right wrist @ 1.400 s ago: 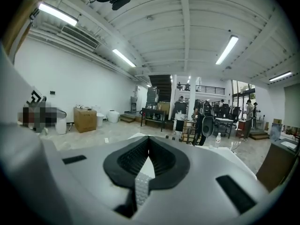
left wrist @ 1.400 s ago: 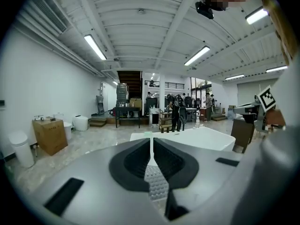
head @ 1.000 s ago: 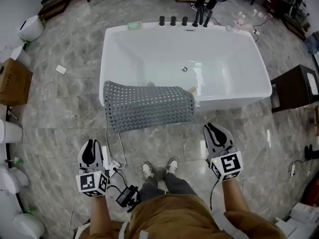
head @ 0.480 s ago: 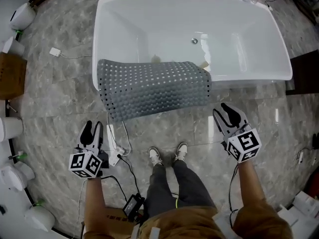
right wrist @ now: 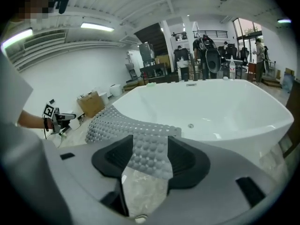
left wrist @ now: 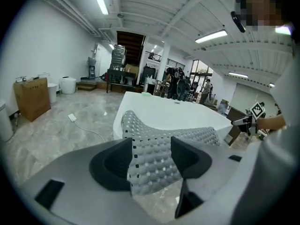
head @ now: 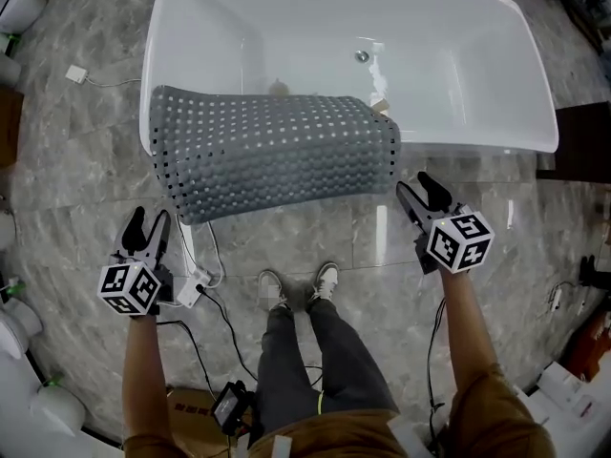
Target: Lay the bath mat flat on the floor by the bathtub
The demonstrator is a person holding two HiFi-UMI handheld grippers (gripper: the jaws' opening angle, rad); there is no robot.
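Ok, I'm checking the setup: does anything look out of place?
The grey bath mat is draped over the near rim of the bathtub, hanging down its side instead of lying flat on the floor.

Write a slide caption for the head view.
Open left gripper and open right gripper poised beside a grey bath mat draped over the bathtub rim.

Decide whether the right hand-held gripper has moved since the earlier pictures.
Yes. The right hand-held gripper has come forward, closer to the bathtub rim.
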